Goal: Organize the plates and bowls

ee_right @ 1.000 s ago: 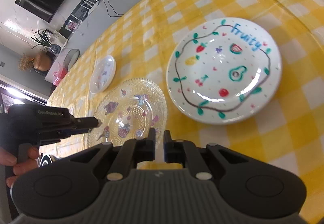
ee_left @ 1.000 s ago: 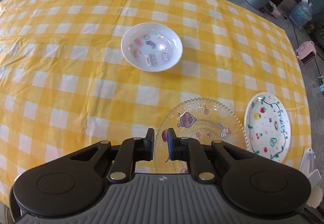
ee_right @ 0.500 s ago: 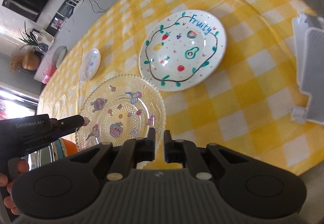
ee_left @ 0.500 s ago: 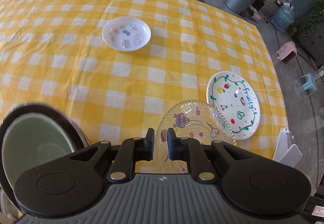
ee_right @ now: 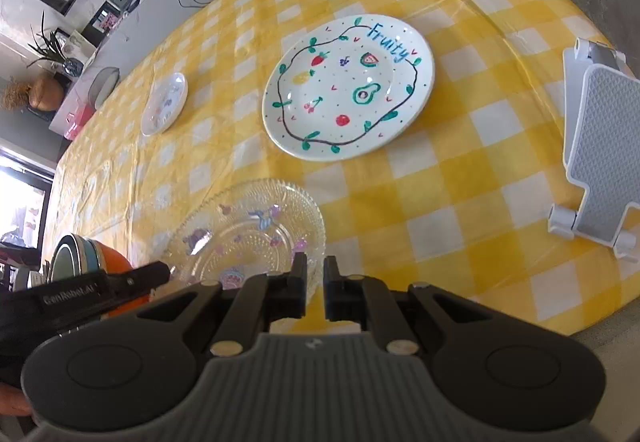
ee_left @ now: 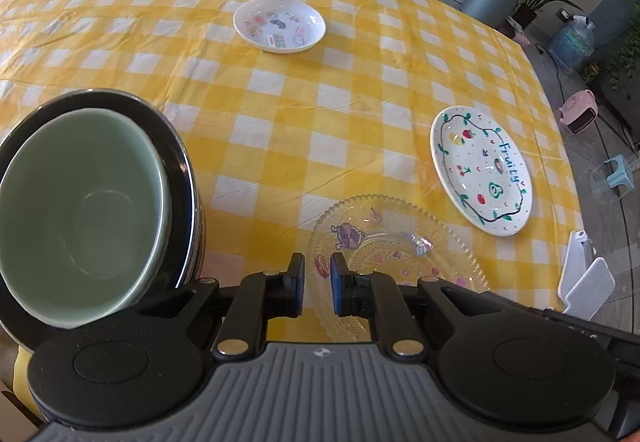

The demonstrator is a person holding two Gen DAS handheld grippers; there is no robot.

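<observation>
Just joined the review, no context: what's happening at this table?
A person holds a tool in each hand over a yellow checked tablecloth. Both the left tool and right tool hover near the clear glass plate; whether either grips it I cannot tell. A green bowl sits nested in a stack at left. The Fruity plate and small sticker dish lie apart, unstacked.

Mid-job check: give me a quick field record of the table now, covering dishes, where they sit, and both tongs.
surface: yellow checked tablecloth
glass plate: clear patterned plate, nearest both tongs
fruit plate: white "Fruity" plate, flat, apart from the glass plate
small dish: white sticker-print dish, far side, alone
bowl stack: green bowl nested in darker bowls, left edge
left tongs: narrow gap, nothing between
right tongs: shut, empty
other: white folding stand at table edge
</observation>
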